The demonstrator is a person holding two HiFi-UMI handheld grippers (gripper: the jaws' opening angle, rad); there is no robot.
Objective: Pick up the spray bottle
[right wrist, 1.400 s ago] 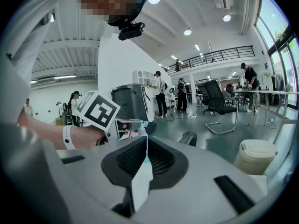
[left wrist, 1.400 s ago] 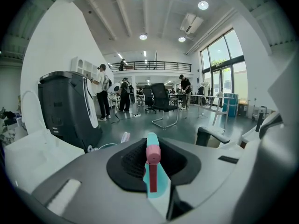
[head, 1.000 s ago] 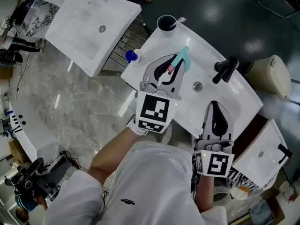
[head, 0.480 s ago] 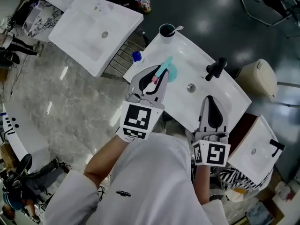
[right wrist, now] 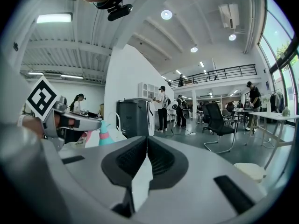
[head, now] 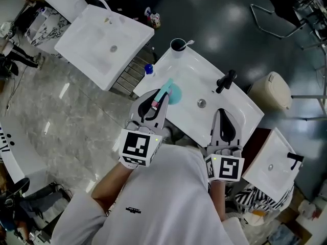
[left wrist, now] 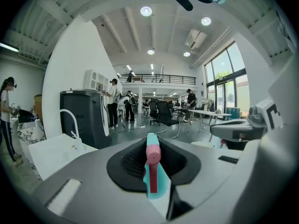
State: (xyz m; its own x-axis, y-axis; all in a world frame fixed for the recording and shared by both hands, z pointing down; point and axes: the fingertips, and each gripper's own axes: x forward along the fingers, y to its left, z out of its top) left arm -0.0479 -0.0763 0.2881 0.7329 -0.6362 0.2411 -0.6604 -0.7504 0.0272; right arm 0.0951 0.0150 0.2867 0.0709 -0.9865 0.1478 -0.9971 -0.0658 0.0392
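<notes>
now left gripper (head: 155, 100) clamps spray bottle (head: 172, 92); cup (head: 172, 48) holds stick (head: 189, 43).

The white ceramic washbasin (head: 191, 73) lies open in its middle. A black tap (head: 225, 80) stands on its far rim, a black cup (head: 178, 45) at its corner, a small blue-capped bottle (head: 148, 70) on its left edge.

I see a white sink (head: 191, 68) with a black faucet (head: 225, 80) at its far edge, a black cup (head: 178, 45) on its corner and a blue-capped bottle (head: 148, 69) at its left edge. A second white basin (head: 92, 40) sits apart from it.
</notes>
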